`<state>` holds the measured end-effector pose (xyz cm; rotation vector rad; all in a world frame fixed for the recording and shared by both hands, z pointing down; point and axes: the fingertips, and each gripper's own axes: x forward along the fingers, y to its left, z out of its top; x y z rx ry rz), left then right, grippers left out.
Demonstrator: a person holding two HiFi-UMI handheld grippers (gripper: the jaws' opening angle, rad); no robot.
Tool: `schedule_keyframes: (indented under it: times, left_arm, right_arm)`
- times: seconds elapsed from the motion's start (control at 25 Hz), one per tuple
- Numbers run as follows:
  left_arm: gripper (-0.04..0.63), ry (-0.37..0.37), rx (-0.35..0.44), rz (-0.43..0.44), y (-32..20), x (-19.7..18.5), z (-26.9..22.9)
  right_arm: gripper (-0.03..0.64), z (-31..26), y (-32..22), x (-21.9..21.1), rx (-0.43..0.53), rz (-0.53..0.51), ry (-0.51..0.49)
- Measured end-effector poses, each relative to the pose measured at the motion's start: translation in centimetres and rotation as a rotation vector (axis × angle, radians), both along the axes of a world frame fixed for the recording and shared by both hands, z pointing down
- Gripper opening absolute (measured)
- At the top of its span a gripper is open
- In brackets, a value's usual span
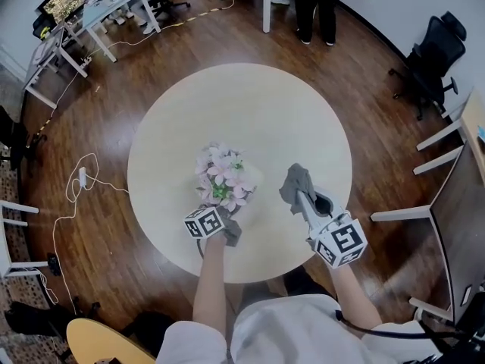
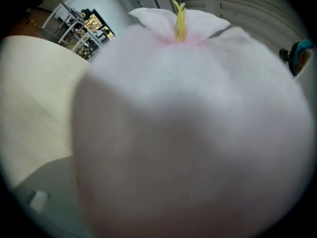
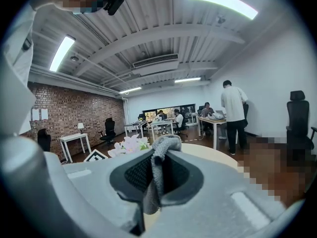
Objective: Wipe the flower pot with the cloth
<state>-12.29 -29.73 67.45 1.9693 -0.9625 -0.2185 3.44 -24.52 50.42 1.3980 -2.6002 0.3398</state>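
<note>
Left gripper (image 1: 229, 226) reaches low against the potted flowers (image 1: 224, 179) at mid-table. Petals (image 2: 188, 133) block its camera, so its jaw state is undeterminable. Right gripper (image 1: 298, 194) is raised, clamped on the grey cloth (image 3: 157, 175). Round pale table (image 1: 288, 112); wooden office floor (image 1: 151, 74).

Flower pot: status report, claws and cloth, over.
Right claw shut on cloth. Left claw at the flowers; petals fill its view, state unreadable. Pot hidden under flowers; cloth apart from them.

Your cloth (image 1: 295, 182) is grey. Your flowers (image 1: 225, 174) are pale pink with green leaves (image 1: 220, 192). Your table (image 1: 303, 105) is cream, the floor (image 1: 151, 74) dark brown.
</note>
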Motion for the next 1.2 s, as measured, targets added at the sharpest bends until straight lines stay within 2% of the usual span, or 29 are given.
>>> schedule_keyframes:
  times: [0.16,0.24,0.36,0.48,0.56,0.64,0.76,0.84,0.92,1.08,1.2]
  left_arm:
    - [0.48,0.097,0.055,-0.024,1.5,0.8,-5.4]
    - [0.48,0.171,0.088,-0.032,2.4,1.2,-8.6]
    - [0.48,0.26,0.151,-0.023,3.1,1.9,-13.3]
    - [0.48,0.256,0.228,0.018,3.7,2.4,-17.7]
    - [0.48,0.244,0.284,0.075,4.8,3.0,-20.3]
    - [0.48,0.232,0.33,0.14,5.9,3.4,-22.3]
    - [0.48,0.196,0.372,0.198,6.9,3.4,-23.5]
    - [0.48,0.187,0.382,0.184,6.9,3.2,-23.7]
    - [0.48,0.184,0.381,0.139,6.4,2.9,-23.7]
    - [0.479,0.194,0.351,0.052,5.4,2.8,-23.2]
    - [0.479,0.22,0.344,0.02,4.6,2.8,-22.7]
  right_arm:
    - [0.008,-0.8,0.4,0.1,0.027,-0.017,-0.023]
    - [0.008,-1.5,0.6,0.1,0.043,-0.031,-0.035]
    - [0.008,-4.7,0.2,-0.1,0.111,-0.084,-0.038]
    - [0.008,-9.1,-1.0,-0.8,0.22,-0.162,-0.029]
    - [0.008,-11.4,-1.6,-2.0,0.264,-0.279,-0.009]
    - [0.008,-13.1,-2.2,-3.7,0.243,-0.443,-0.019]
    - [0.008,-14.8,-1.7,-6.2,0.153,-0.648,-0.064]
    - [0.008,-14.6,-0.6,-7.8,0.131,-0.74,-0.018]
    - [0.006,-13.8,0.6,-9.0,0.15,-0.787,0.044]
    - [0.006,-12.7,2.8,-10.6,0.18,-0.862,0.044]
    - [0.006,-11.5,3.5,-10.9,0.189,-0.888,0.074]
